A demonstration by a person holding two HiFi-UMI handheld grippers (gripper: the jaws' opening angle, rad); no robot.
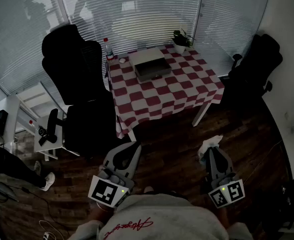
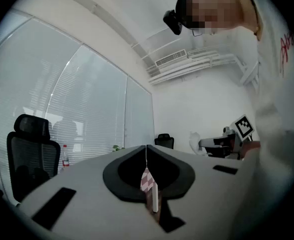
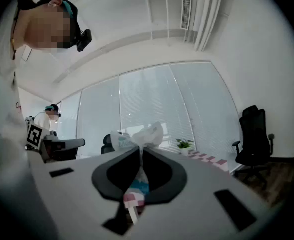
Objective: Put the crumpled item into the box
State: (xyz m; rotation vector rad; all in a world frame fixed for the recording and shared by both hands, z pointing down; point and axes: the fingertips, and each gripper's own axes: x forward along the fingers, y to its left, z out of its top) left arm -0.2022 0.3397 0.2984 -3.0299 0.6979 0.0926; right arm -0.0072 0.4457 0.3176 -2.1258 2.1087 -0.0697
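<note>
Carry step. The right gripper (image 3: 139, 150) is clamped on the crumpled white plastic wrapper (image 3: 138, 135), which bunches out past its tips. The left gripper (image 2: 146, 150) is closed on nothing. The grey rectangular box (image 1: 149, 64) sits well ahead of both, on the red-and-white checked bench (image 1: 163, 95). Next move, by my read: walk in, bring the right gripper over the box, release.

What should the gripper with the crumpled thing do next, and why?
Probably carry it forward toward the table: the right gripper is shut on the crumpled item, but the box sits on the checkered table, well ahead of it.
</note>
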